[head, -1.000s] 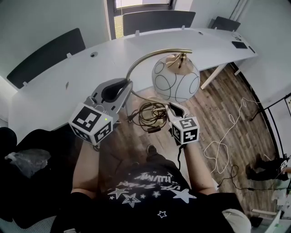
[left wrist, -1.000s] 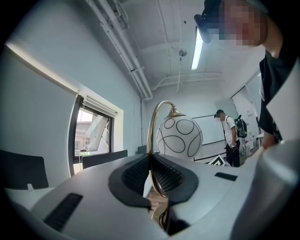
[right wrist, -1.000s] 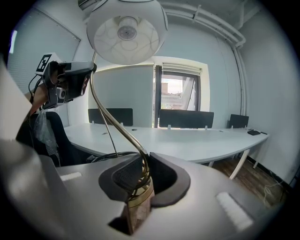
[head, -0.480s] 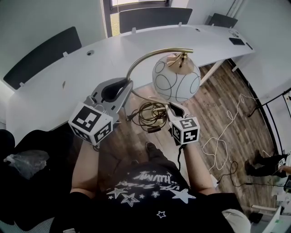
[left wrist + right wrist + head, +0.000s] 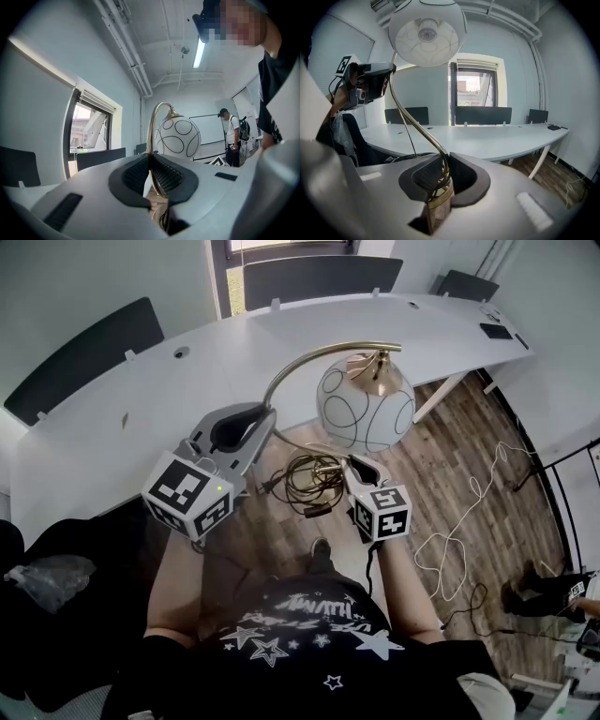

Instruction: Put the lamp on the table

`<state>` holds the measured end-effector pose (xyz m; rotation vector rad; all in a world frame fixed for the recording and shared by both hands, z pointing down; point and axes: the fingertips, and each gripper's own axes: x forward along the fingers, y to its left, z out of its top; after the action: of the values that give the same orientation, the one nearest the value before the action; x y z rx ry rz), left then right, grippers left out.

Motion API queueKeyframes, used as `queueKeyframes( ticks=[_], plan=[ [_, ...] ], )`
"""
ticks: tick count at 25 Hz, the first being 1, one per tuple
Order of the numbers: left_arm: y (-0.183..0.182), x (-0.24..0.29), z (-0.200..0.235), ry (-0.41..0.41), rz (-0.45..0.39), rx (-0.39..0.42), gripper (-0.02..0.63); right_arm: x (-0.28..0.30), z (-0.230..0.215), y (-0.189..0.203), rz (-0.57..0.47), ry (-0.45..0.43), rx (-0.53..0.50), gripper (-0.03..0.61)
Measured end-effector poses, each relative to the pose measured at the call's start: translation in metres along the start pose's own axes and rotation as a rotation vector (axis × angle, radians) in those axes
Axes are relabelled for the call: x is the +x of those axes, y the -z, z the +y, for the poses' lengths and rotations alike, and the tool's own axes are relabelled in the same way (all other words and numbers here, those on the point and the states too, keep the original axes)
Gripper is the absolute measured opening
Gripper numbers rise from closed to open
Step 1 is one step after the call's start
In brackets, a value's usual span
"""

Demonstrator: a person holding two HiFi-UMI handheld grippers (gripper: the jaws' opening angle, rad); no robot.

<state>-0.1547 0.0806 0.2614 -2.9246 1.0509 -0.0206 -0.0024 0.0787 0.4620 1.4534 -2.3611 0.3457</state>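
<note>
While my left gripper clamps the lamp by its brass arm and my right gripper pinches the lower stem (cord apparently bundled there), it hangs over the floor, short of the table; placing it remains.

"What sort of room is this, then?"

"An office. Look at the long curved white table: cable ports set in its top, dark divider screens along its far edge, and a window in the wall behind it."
</note>
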Motion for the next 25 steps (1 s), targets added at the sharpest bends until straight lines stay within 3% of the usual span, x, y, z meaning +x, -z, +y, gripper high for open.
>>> queueKeyframes(
  ticks=[11, 25],
  plan=[
    [-0.001, 0.086, 0.016, -0.034, 0.010, 0.025, 0.032, 0.035, -0.081, -0.020, -0.024, -0.021, -0.003, 0.046],
    [0.006, 0.191, -0.015, -0.048, 0.045, 0.032, 0.034, 0.032, -0.190, -0.013, -0.030, -0.046, 0.009, 0.046]
  ],
)
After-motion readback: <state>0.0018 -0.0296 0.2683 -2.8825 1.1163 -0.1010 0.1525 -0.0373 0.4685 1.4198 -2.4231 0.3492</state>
